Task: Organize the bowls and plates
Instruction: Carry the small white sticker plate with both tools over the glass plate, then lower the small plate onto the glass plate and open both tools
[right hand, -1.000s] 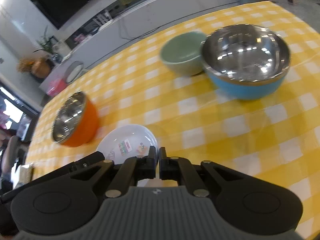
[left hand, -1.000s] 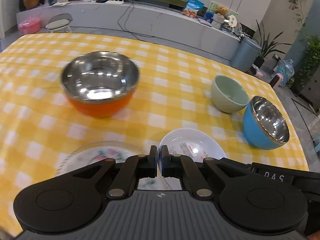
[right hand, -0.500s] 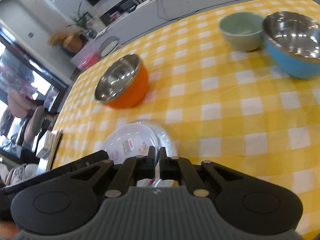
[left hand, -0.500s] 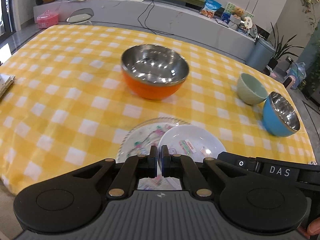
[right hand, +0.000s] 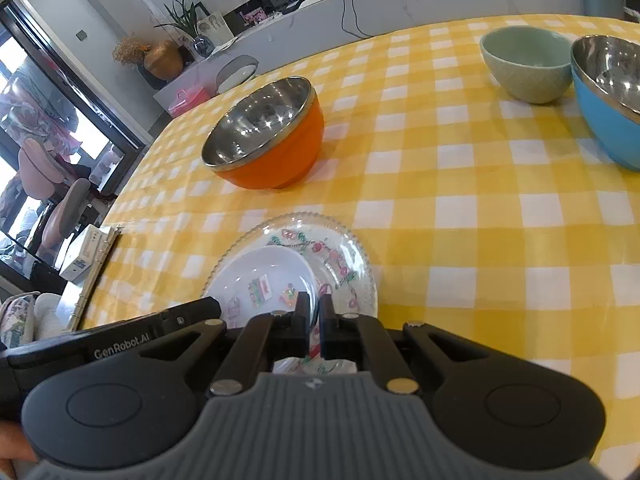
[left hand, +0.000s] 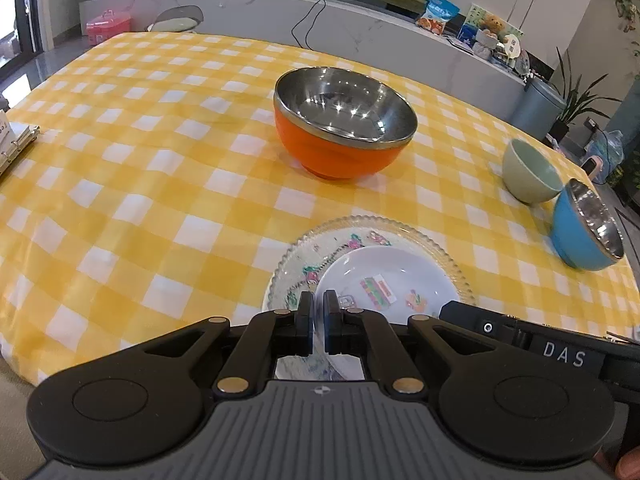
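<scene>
A small white plate [left hand: 386,284] with cartoon stickers sits above a clear glass plate [left hand: 316,252] with a beaded rim, near the table's front edge. My left gripper [left hand: 318,312] is shut on the white plate's left rim. My right gripper [right hand: 315,314] is shut on its right rim; the white plate [right hand: 260,276] and glass plate [right hand: 344,264] also show in the right wrist view. An orange steel bowl [left hand: 344,120] stands mid-table. A green bowl [left hand: 530,172] and a blue steel bowl [left hand: 586,228] stand at the right.
The table has a yellow checked cloth [left hand: 160,160]. A ring binder [right hand: 90,268] lies at its left edge with a small box on it. A counter with clutter runs behind the table. Chairs stand off to the left.
Both grippers have carried the white plate back and left, over the glass plate. The orange bowl now appears farther off and to the right in the left wrist view.
</scene>
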`<state>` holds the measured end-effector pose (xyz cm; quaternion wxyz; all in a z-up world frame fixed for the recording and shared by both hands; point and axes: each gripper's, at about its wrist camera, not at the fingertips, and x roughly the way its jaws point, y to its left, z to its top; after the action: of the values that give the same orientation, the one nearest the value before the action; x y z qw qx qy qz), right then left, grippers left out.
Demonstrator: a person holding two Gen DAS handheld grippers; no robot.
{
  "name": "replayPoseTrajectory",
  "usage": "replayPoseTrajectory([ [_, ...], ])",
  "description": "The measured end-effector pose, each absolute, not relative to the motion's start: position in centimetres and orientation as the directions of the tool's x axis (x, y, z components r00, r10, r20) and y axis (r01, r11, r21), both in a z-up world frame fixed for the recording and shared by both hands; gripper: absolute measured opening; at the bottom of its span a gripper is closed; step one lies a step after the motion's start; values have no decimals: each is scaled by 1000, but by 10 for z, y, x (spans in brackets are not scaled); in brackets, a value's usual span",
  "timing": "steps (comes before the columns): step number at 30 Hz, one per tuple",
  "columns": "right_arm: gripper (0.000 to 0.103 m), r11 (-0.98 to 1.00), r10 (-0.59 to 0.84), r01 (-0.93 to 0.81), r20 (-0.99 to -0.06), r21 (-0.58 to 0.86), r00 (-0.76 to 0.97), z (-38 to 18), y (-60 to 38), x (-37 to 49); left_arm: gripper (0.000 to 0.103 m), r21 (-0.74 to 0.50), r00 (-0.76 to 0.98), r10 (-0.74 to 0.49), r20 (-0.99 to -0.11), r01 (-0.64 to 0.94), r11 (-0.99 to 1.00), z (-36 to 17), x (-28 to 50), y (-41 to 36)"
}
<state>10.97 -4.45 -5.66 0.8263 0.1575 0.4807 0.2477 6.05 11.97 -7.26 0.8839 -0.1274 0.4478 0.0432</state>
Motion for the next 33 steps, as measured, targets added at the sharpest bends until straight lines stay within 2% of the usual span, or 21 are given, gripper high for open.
replayPoseTrajectory([
  [14, 2, 858, 512, -305, -739, 414, 437, -61, -32, 111, 6, -126, 605, -8, -796, -153, 980, -79, 64, 113],
  [19, 7, 856, 514, -325, -735, 403, 441, -59, -30, 109, 8, -114, 608, -1, -794, -147, 983, -79, 64, 111],
  [20, 8, 855, 515, -330, -733, 401, 444, -58, -30, 109, 12, -118, 610, -5, -792, -145, 982, -79, 63, 111],
  [22, 15, 853, 518, -337, -728, 398, 449, -56, -30, 108, 19, -128, 615, -13, -788, -143, 981, -78, 62, 112],
  [24, 27, 851, 521, -350, -716, 393, 464, -52, -31, 106, 24, -136, 625, -15, -780, -146, 980, -75, 61, 113],
  [33, 32, 883, 460, -357, -720, 306, 520, -37, -34, 103, 29, -147, 656, -16, -754, -145, 978, -58, 59, 111],
])
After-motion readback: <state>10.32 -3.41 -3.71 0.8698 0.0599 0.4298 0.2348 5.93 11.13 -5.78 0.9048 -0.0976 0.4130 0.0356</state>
